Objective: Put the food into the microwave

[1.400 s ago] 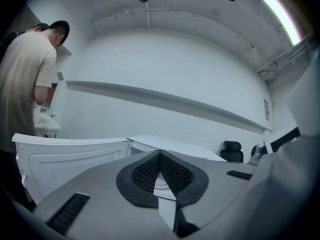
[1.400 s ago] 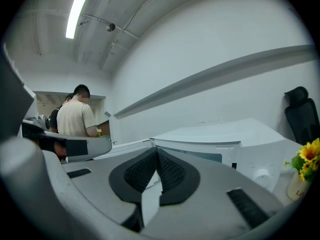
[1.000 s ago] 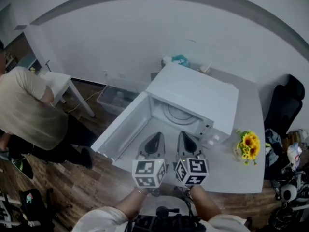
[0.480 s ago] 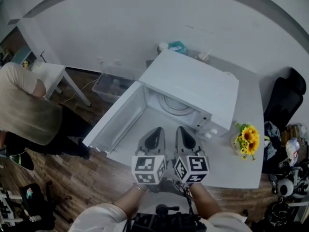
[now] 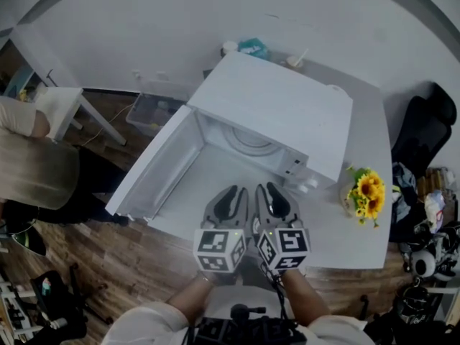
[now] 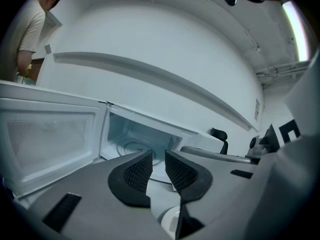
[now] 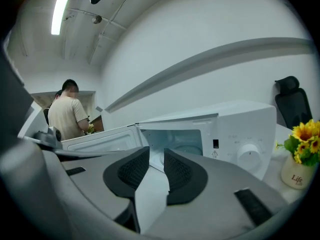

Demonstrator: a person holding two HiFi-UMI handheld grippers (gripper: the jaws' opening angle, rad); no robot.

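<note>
Jaws on left gripper (image 5: 230,190) and right gripper (image 5: 271,190) have just been opening, nothing between them; microwave (image 5: 287,113) stands open; next probably fetching food, unseen.

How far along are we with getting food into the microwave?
Done: the microwave door stands wide open; the turntable inside is bare. In hand: nothing; the left gripper and right gripper have just opened their jaws before the cavity, with nothing between them. Left: finding the food, which no view shows, and loading it.
</note>
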